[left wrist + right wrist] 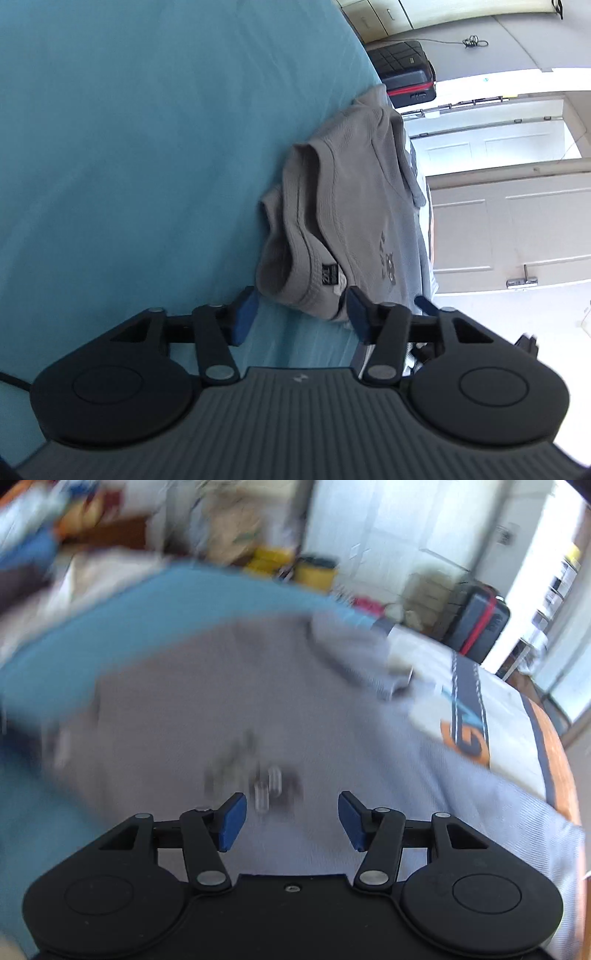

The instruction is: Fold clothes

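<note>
1. Plainly, our grey T-shirt lies on the teal sheet near the bed's edge, chest print up, collar bunched and the cloth ridged into humps. It is neither spread flat nor squared into a fold.
2. Our left gripper has its blue pads apart, empty, right at the collar end by the neck label.
3. Our right gripper hangs over the shirt's body, pads likewise apart and holding nothing. That view is smeared with blur, so the hem and sleeves stay unclear.
4. We judge a clean fold needs flat cloth: pinch one layer only, at a seam or shoulder, not the thick collar rib.
5. We should draw both hands evenly, keeping the shirt off the white-and-orange bedding alongside.
</note>
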A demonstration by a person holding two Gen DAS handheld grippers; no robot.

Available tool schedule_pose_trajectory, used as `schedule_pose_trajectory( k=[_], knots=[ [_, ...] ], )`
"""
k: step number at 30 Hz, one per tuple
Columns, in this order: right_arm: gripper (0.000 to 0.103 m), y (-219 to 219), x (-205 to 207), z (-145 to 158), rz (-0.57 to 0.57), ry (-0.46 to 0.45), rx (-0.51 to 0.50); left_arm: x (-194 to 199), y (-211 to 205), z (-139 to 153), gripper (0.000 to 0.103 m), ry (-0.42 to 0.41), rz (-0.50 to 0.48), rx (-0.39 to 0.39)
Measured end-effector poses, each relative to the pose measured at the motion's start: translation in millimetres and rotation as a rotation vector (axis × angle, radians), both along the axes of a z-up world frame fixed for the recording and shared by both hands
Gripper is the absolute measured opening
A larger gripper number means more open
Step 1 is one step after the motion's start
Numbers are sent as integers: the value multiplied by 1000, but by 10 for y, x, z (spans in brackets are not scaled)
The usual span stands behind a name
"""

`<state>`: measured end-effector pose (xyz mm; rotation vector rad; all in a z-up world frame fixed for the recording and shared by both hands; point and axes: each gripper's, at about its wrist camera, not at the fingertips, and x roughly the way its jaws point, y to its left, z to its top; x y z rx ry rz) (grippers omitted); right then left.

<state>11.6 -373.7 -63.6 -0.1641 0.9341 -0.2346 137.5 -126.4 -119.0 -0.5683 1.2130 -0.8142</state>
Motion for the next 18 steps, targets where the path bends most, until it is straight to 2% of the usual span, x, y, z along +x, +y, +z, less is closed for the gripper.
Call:
schedule_pose_trajectory(
  k=[3, 4, 5, 6, 7, 9, 13, 14, 17, 18],
  knots=[
    [60, 20, -273, -131, 22, 56, -74, -35, -46, -43, 60, 17, 20, -6],
    [60, 17, -354, -166, 23, 66, -86, -47, -62, -57, 59, 23, 27, -8],
    [60, -18, -399, -171, -1, 42, -51, -59, -77, -71, 54, 29, 33, -10],
    [61, -51, -433, -180, -23, 20, -18, -71, -92, -86, 30, 35, 40, -12],
    [61, -71, -426, -199, -37, 7, 8, -99, -105, -66, 12, 21, 45, -2],
    [61, -107, -405, -237, -63, -17, 54, -225, -116, 117, 9, -91, 47, 72],
    [61, -75, -308, -235, -41, -18, 55, -478, -138, 483, 9, -313, 53, 219],
    [61, -60, -334, -213, -33, -23, 68, -512, -138, 519, 9, -336, 51, 251],
    [62, -106, -445, -258, -20, -25, 111, -432, -113, 295, 10, -208, 26, 314],
    [62, -133, -488, -295, -27, -25, 120, -429, -127, 300, 10, -209, 27, 319]
  ],
)
